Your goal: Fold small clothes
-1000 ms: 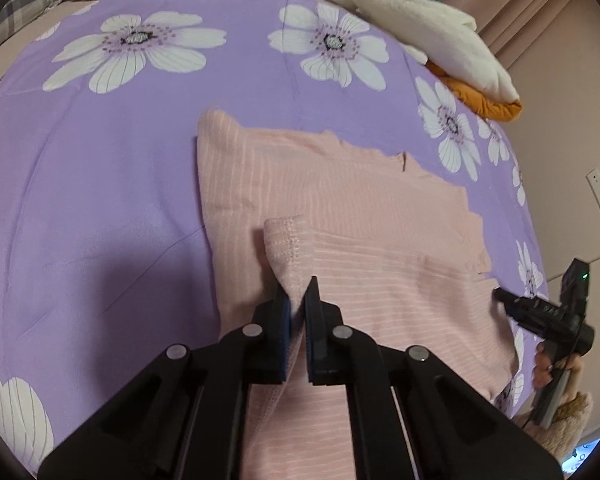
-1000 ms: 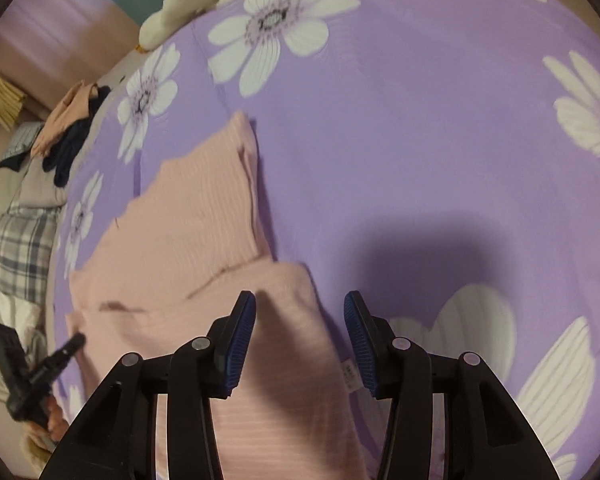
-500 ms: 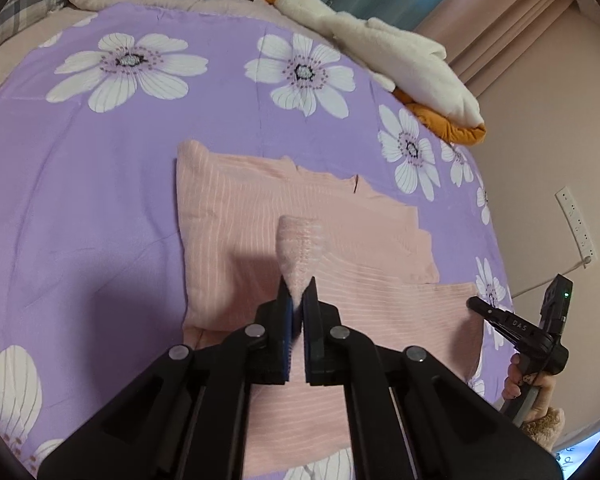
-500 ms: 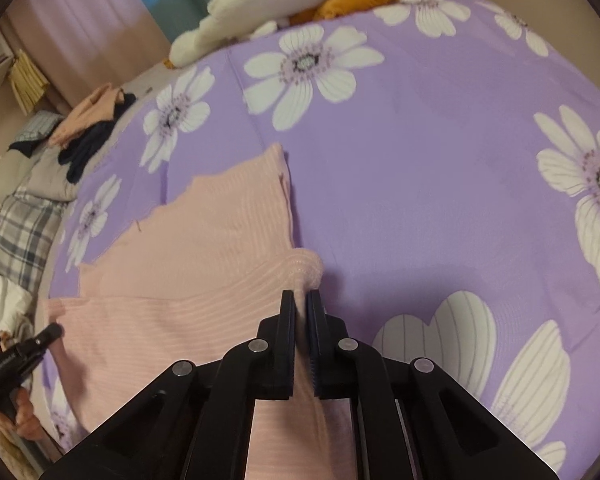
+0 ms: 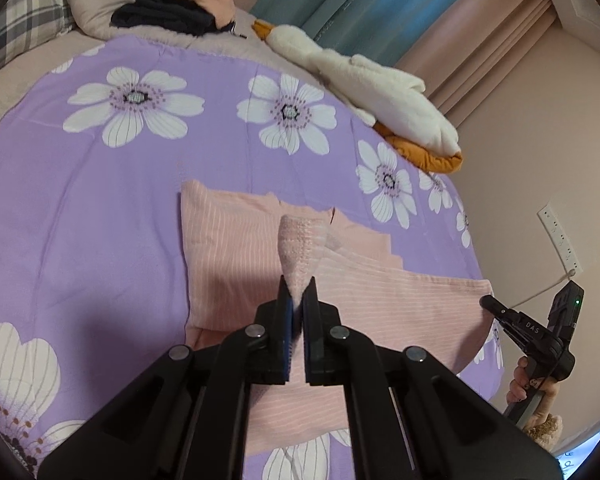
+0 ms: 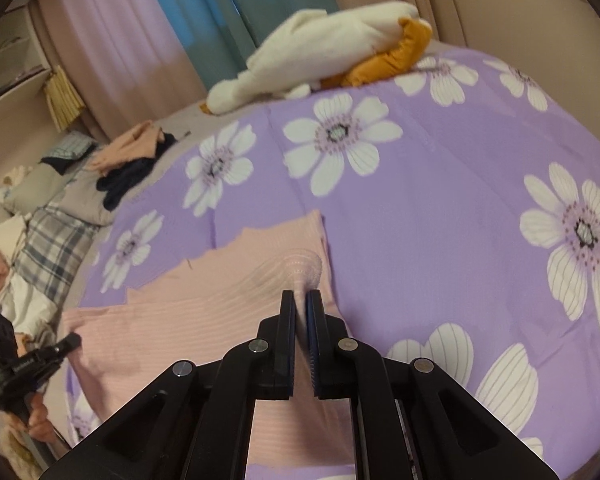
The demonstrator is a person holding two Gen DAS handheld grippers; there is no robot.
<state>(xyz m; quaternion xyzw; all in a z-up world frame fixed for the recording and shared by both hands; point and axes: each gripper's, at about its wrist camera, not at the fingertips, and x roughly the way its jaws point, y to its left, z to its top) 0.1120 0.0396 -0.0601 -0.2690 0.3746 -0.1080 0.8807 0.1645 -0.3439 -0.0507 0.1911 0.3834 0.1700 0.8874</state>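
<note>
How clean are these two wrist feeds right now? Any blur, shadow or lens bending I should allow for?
Left wrist view: sharp; a soft shadow falls on the purple bedspread left of the pink garment; fisheye bends the wall and curtain edges. Right wrist view: softer, with motion smear on the garment fold just ahead of the jaws and on the plush goose; the corners go dark.

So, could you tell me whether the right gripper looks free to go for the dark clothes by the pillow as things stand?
Probably not: the right gripper is shut on the pink garment, as is the left gripper. The dark clothes lie far off, across the purple bedspread.
</note>
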